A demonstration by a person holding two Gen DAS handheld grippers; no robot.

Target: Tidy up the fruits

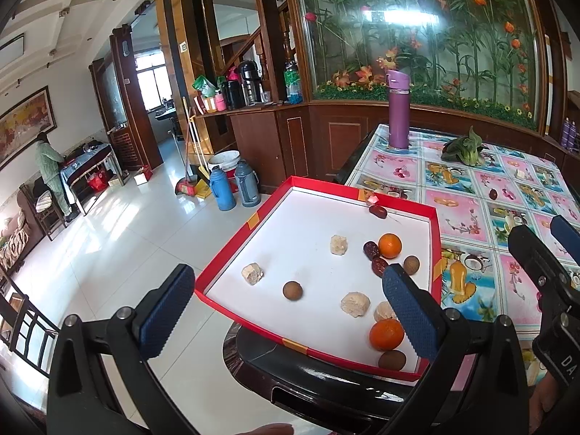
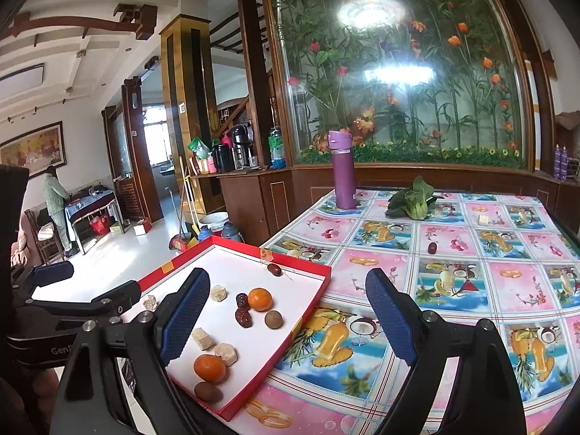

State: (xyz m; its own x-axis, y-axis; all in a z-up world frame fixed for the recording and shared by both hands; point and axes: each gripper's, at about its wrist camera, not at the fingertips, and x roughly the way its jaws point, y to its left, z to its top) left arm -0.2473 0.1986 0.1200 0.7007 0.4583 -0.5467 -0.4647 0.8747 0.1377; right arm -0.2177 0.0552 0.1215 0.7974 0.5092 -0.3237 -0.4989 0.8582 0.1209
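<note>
Two grippers show, both with blue ribbed pads spread wide and nothing between them. The left gripper (image 1: 290, 311) hovers above the near end of a shallow red cardboard tray with a white floor (image 1: 433, 239); its right pad covers part of a pale crumbly lump (image 1: 383, 311) and the edge of the nearer orange tangerine (image 1: 386, 334). The right gripper (image 2: 288, 320) is held over the tray's right rim and the flowered, fruit-printed cloth on the worktop (image 2: 471, 290), its left pad cutting off some of the tray floor. A bit of a hand appears at the bottom edge of the left wrist view, too little to make out its pose.

Inside the tray lie a second tangerine (image 1: 390, 245) further off, touching two dark red dates (image 1: 375, 257), with a brown round longan-like fruit (image 1: 411, 264) just beside them on the right. Another brown ball (image 1: 292, 290) sits near the middle, a third (image 1: 392, 359) at the near corner. One more date (image 1: 378, 211) rests by the far rim. A lone dark date (image 2: 431, 247) lies on the cloth, well apart from the tray, to the right and further away.

Beyond stand a tall purple flask (image 2: 342, 170) and a green leafy vegetable (image 2: 413, 199). A small pale piece (image 2: 483, 219) on the far cloth is too small to identify.
</note>
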